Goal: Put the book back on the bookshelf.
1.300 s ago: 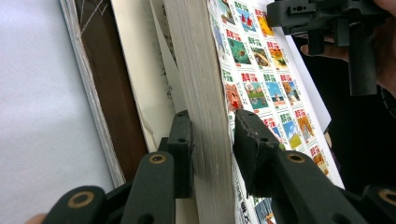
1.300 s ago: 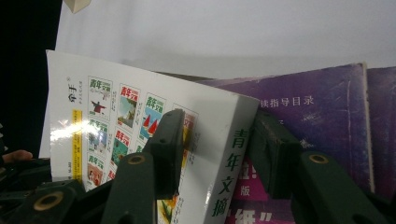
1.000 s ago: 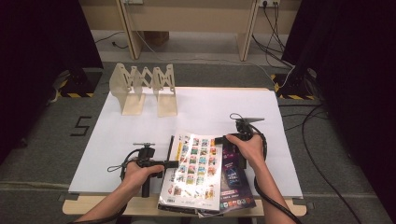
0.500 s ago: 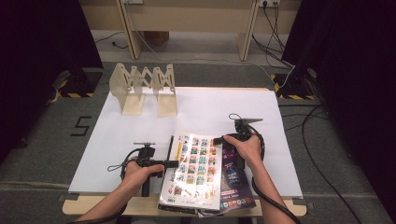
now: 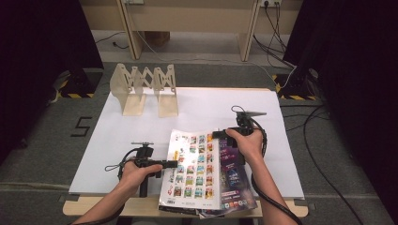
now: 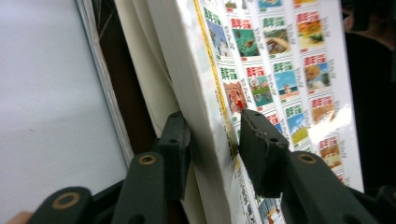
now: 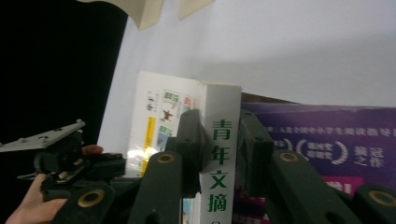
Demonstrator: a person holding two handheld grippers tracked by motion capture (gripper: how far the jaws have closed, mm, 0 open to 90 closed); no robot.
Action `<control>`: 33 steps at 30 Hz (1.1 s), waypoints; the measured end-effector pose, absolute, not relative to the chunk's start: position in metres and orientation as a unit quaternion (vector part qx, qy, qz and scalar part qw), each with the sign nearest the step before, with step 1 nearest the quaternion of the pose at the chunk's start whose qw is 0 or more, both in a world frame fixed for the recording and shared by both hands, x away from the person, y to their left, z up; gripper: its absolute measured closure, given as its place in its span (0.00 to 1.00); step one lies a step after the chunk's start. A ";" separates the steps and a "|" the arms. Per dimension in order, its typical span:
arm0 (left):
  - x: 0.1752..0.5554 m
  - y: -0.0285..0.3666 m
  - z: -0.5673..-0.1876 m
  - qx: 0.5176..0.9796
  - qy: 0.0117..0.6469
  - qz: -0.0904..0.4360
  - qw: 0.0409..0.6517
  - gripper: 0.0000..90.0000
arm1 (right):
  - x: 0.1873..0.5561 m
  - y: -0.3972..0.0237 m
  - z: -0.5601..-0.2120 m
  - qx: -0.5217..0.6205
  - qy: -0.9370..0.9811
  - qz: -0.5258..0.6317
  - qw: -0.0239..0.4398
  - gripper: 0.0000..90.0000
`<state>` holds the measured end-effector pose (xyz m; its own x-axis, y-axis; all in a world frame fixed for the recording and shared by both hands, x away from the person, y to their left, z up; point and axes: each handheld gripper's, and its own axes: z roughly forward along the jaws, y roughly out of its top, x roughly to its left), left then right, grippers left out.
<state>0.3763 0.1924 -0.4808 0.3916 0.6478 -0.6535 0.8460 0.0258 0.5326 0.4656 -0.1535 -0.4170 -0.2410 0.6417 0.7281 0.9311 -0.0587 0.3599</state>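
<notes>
While the white-covered magazine [image 5: 190, 176] is being tipped up off the stack at the near edge of the white table [image 5: 206, 110], the step in hand is judged to be lifting it for transfer to the wooden accordion rack [image 5: 144, 89] at the far left.

High view: the left gripper [image 5: 171, 164] lies level at the magazine's left edge, forearm entering from below. The right gripper [image 5: 220, 135] meets the magazine's far edge, hand arched over it, above the purple magazine [image 5: 234, 176].

Left gripper view: the jaws straddle the magazine's [image 6: 280, 60] thick page edge; they have just been opening, and a gap shows beside the right pad [image 6: 259, 149], so no firm grip exists.

Right gripper view: the jaws have just been closing and now clamp the magazine's spine [image 7: 222, 154]; the rack's feet [image 7: 154, 11] lie beyond.

Next move: raise the magazine upright and carry it toward the rack.
</notes>
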 end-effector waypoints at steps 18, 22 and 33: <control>0.376 0.203 -0.454 0.689 0.530 -0.029 0.493 0.43 | 0.451 -0.131 -0.366 -0.561 -0.676 -0.470 0.089 0.82; 0.377 0.202 -0.449 0.687 0.524 -0.020 0.502 0.43 | 0.449 -0.128 -0.356 -0.559 -0.674 -0.479 0.065 0.82; 0.382 0.204 -0.434 0.685 0.513 0.008 0.518 0.43 | 0.451 -0.113 -0.343 -0.553 -0.673 -0.491 0.027 0.82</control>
